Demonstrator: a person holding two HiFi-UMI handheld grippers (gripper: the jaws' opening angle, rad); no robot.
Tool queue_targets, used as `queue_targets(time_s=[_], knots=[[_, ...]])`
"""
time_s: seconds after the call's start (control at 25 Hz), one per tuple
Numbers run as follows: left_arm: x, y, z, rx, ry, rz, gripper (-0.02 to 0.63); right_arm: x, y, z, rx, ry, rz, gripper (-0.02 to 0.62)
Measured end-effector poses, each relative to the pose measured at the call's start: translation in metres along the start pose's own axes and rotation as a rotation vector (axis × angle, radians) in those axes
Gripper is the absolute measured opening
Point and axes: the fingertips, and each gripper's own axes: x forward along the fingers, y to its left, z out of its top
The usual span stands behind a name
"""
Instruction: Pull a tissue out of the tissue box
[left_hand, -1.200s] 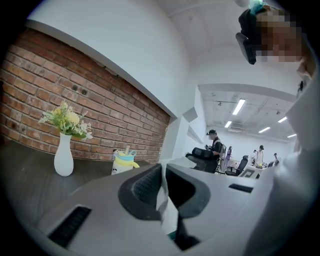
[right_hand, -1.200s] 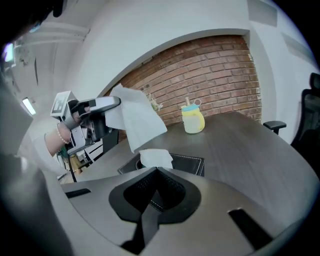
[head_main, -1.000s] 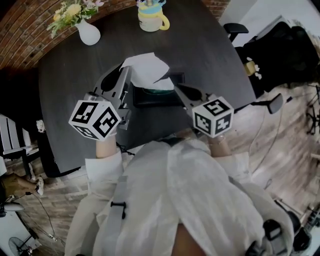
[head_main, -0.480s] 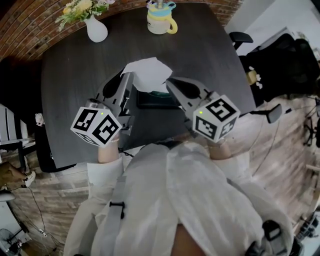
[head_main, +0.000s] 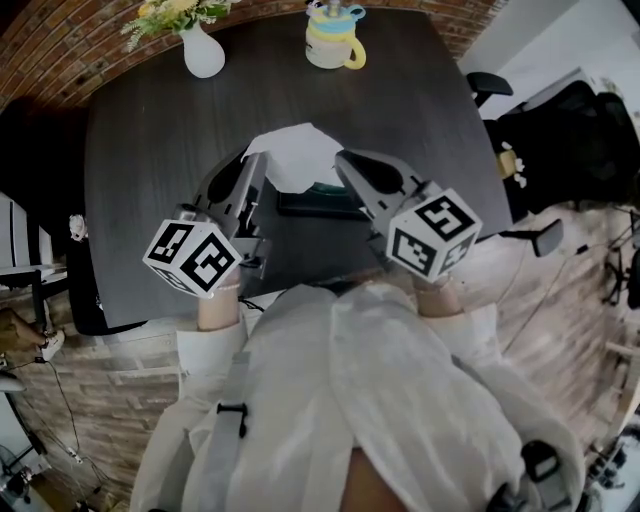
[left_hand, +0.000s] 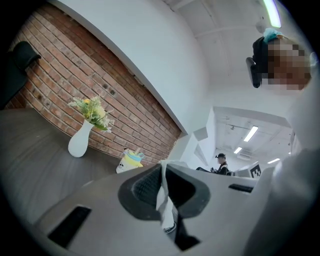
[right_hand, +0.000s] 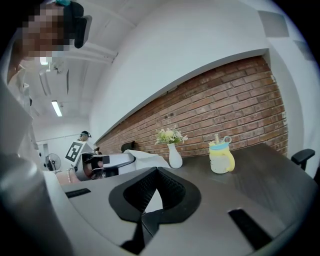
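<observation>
A white tissue (head_main: 300, 155) hangs stretched between my two grippers, just above the dark tissue box (head_main: 322, 203) on the dark table (head_main: 150, 180). My left gripper (head_main: 258, 160) is shut on the tissue's left side. In the left gripper view a strip of tissue (left_hand: 164, 197) is pinched between the pads of that gripper (left_hand: 162, 177). My right gripper (head_main: 342, 158) is shut on the tissue's right edge, and white shows between its closed jaws (right_hand: 150, 192). The right gripper view also shows the tissue (right_hand: 142, 157) draped by the left gripper (right_hand: 107, 164).
At the table's far edge stand a white vase with flowers (head_main: 203, 55) and a yellow mug (head_main: 332, 42). A brick wall lies behind them. An office chair (head_main: 485, 85) and dark gear sit off the table's right side. A person stands far off (left_hand: 221, 162).
The right gripper has risen with the tissue's edge, and the tissue now sits higher over the box. The left gripper has shifted slightly and rolled. Both stay shut.
</observation>
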Motion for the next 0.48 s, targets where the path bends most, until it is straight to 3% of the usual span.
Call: queue_targets(time_s=[0.48], knots=[[-0.005,0.013,-0.025,-0.078,0.058,0.055,0.006,0.006,0.003,-0.010,0.015,0.017,-0.001,0.003]])
